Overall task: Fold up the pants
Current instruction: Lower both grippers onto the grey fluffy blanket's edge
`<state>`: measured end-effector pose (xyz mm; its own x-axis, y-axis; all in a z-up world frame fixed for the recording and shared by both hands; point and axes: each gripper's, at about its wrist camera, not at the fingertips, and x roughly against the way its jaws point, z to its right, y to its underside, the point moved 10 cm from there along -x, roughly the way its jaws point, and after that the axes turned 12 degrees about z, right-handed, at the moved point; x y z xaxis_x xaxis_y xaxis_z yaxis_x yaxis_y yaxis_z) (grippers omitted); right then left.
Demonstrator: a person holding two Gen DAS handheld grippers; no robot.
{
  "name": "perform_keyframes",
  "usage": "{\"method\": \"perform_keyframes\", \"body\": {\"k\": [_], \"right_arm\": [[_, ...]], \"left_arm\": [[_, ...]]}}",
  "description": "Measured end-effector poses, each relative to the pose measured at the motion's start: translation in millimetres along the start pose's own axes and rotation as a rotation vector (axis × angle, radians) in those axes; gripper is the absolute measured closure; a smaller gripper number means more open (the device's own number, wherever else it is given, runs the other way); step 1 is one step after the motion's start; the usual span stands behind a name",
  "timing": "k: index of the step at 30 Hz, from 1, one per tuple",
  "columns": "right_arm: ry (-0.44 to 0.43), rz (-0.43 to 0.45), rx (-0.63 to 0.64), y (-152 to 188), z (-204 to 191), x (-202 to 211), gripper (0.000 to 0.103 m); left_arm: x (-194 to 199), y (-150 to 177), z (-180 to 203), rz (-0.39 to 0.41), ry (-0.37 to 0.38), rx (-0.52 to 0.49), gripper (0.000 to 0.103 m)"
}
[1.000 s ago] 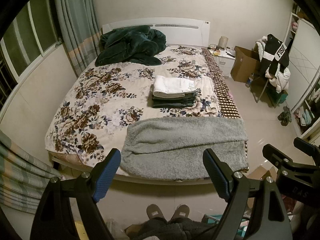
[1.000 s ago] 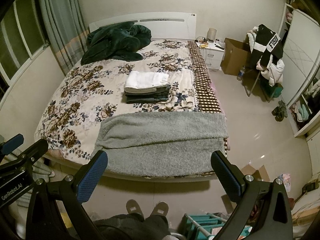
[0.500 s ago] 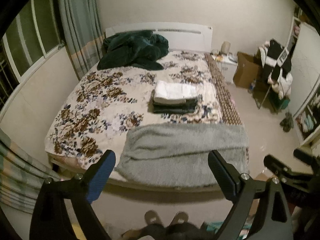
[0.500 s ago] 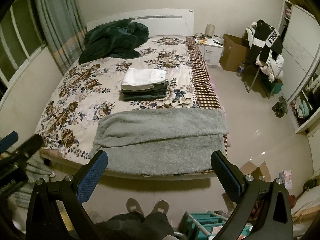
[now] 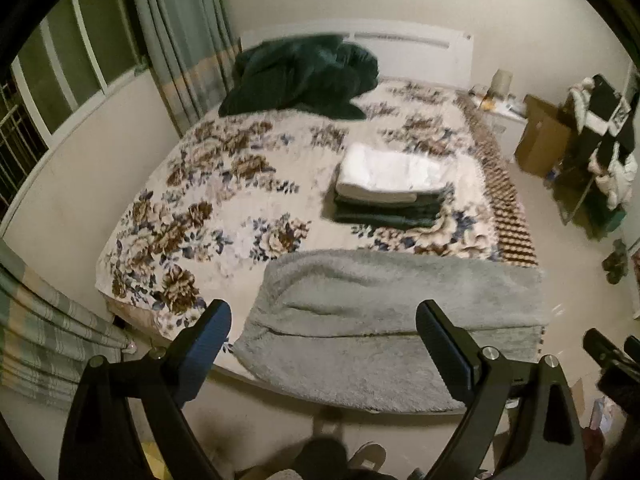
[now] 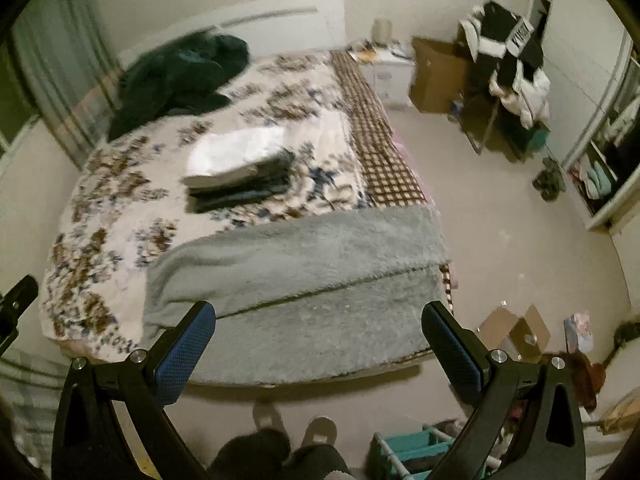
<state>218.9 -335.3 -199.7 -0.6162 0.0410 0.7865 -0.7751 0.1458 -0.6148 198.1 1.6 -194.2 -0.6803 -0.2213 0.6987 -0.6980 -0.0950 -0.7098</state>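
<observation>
Both wrist views, taken from beyond the foot of the bed (image 5: 132, 280). The left gripper (image 5: 322, 344) and right gripper (image 6: 318, 334) hover over the floor short of the mattress, jaws released and spread wide, grasping nothing. The pants appear as a stack of folded pants (image 5: 390, 190), a white pair lying on top of darker pairs, resting on the floral bedspread (image 5: 224, 200) right of centre and well beyond both grippers. No loose pair is visible; a grey fleece blanket (image 5: 384, 320) is draped over the near edge, and a dark green quilt (image 5: 300, 76) is bunched at the far left by the headboard. Both frames are motion-blurred, the right one tilted.

Judgement: the stack looks finished, so the step in hand is probably fetching or laying out another pair. To do it well, the garment should be spread flat on the open bedspread left of the stack, legs aligned, each gripper pinching one waistband corner, leaving the stack and the blanket undisturbed. Steady the grippers before closing.
</observation>
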Motion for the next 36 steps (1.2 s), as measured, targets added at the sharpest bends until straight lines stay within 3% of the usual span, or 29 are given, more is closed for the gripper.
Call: {"method": "perform_keyframes", "body": {"k": [7,15,21,23,26,28,30,33,35,36], "right_arm": [[0.065,-0.103,-0.07,-14.2,8.5,-153.2,0.0],[0.134,-0.26,-0.192,-19.4,8.3,-352.1,0.0],[0.204,-0.335,-0.311,-6.7,33.1,-475.9,0.0],[0.237,-0.361,-0.364,1.6,49.8,-517.9,0.0],[0.288,-0.411,-0.462,21.3,80.4,-565.1,0.0],[0.323,-0.438,-0.524,35.0,104.4,-584.6,0.0],[0.358,-0.457,-0.579,46.0,125.6,-604.2,0.0],[0.403,-0.464,-0.632,53.9,148.7,-635.3,0.0],[0.423,-0.475,-0.651,59.5,157.7,-652.3,0.0],[0.421,-0.481,-0.661,62.3,159.6,-658.6,0.0]], "left_arm": [[-127.3,10.9,12.4,-0.145,-0.006,0.031,0.009],[-280.9,32.2,25.0,-0.348,-0.024,0.139,0.009],[-411.0,64.1,14.1,-0.499,-0.082,0.362,0.009],[-455.3,86.0,3.7,-0.554,-0.139,0.437,0.009],[-501.2,122.8,-1.6,-0.668,-0.162,0.565,0.011],[-520.7,145.9,-8.8,-0.721,-0.188,0.644,0.02],[-532.7,154.9,-15.4,-0.702,-0.203,0.701,0.027],[-534.4,153.7,-17.3,-0.641,-0.208,0.703,0.052],[-525.4,148.3,-13.9,-0.585,-0.197,0.669,0.078],[-519.9,145.2,-12.6,-0.556,-0.186,0.655,0.084]]}}
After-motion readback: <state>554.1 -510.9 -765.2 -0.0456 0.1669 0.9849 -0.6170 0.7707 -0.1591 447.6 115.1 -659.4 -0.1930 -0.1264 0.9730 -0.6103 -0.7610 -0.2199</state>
